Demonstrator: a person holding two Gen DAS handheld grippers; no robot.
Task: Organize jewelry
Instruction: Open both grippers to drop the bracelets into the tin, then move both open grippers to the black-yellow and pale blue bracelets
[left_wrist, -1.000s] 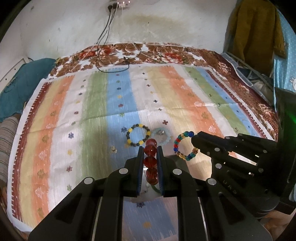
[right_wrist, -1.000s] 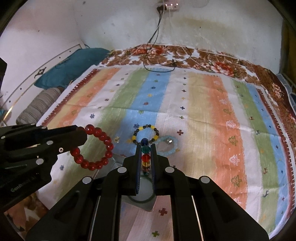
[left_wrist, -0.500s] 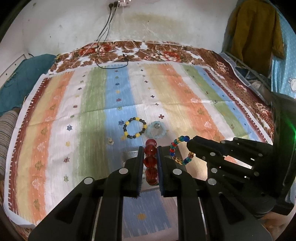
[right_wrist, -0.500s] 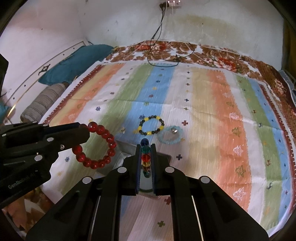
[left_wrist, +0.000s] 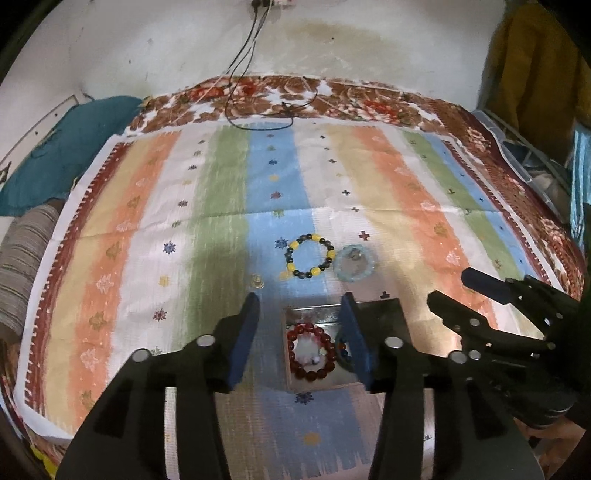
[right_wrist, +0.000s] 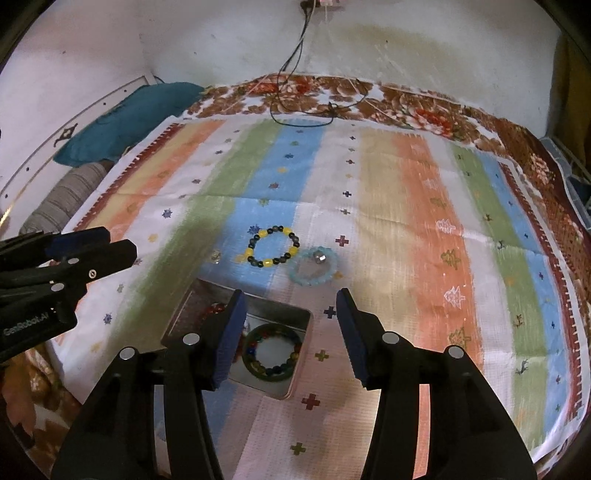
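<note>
A shallow metal tin (left_wrist: 312, 313) (right_wrist: 280, 308) lies on the striped cloth. In it lie a red bead bracelet (left_wrist: 312, 352) (right_wrist: 214, 309) and a multicolour bead bracelet (right_wrist: 271, 350) (left_wrist: 341, 349). My left gripper (left_wrist: 301, 338) is open and empty above the tin. My right gripper (right_wrist: 290, 334) is open and empty just over the tin's right part. Beyond the tin lie a yellow-and-black bracelet (left_wrist: 309, 256) (right_wrist: 272, 246), a pale blue bracelet (left_wrist: 354, 263) (right_wrist: 313, 266) with a small ring inside, and a small earring (left_wrist: 256, 281) (right_wrist: 215, 255).
The striped cloth (left_wrist: 147, 240) covers a bed with a floral blanket (left_wrist: 332, 96) at the back. A teal pillow (left_wrist: 62, 166) and a striped bolster (left_wrist: 22, 258) lie on the left. Black cables (left_wrist: 258, 110) hang from the wall. Clothes (left_wrist: 535, 55) hang at right.
Both grippers have opened and let go of their bracelets. The red bracelet and the multicolour bracelet now lie in the tin.
</note>
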